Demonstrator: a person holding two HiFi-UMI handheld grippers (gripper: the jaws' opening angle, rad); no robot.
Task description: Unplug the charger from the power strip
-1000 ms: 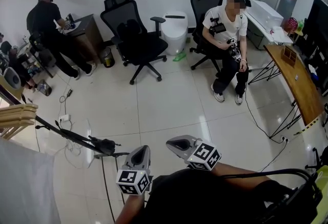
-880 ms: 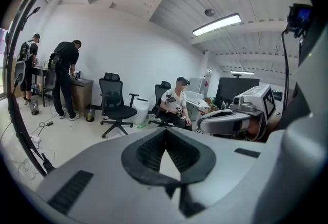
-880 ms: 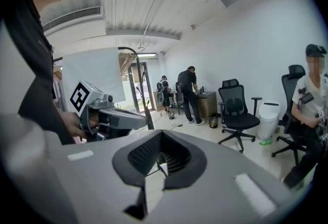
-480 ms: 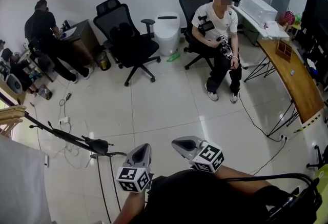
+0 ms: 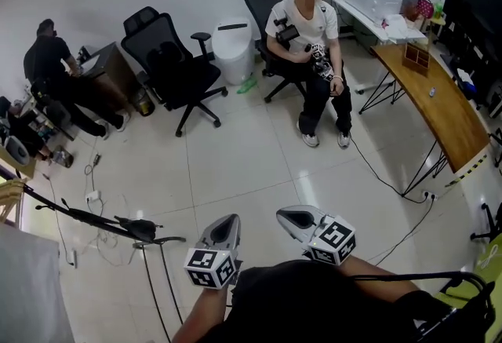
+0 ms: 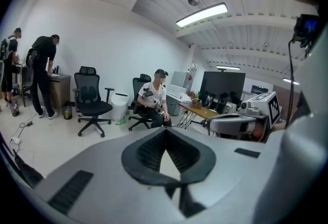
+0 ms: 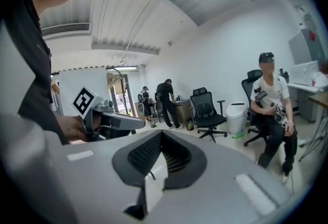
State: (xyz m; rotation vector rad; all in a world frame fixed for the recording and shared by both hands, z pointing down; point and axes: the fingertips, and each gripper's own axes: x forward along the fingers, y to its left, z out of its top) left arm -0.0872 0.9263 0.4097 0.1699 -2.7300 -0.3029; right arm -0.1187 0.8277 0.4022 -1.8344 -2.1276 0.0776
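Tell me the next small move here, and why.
Probably turn left toward the small white block with cables on the floor. It may be the power strip, but it is too small to tell. The left gripper and right gripper are both shut and empty, with nothing to grip near them.

I find no legible words, numbers or brands; my left marker cube (image 5: 210, 268) and right marker cube (image 5: 336, 239) bear only black-and-white square patterns.

The left gripper (image 5: 228, 221) is grey, with black and white square markers. The chair (image 5: 162, 60) is black. The table (image 5: 439, 110) is brown wood. The floor (image 5: 235, 161) is pale, glossy tile.
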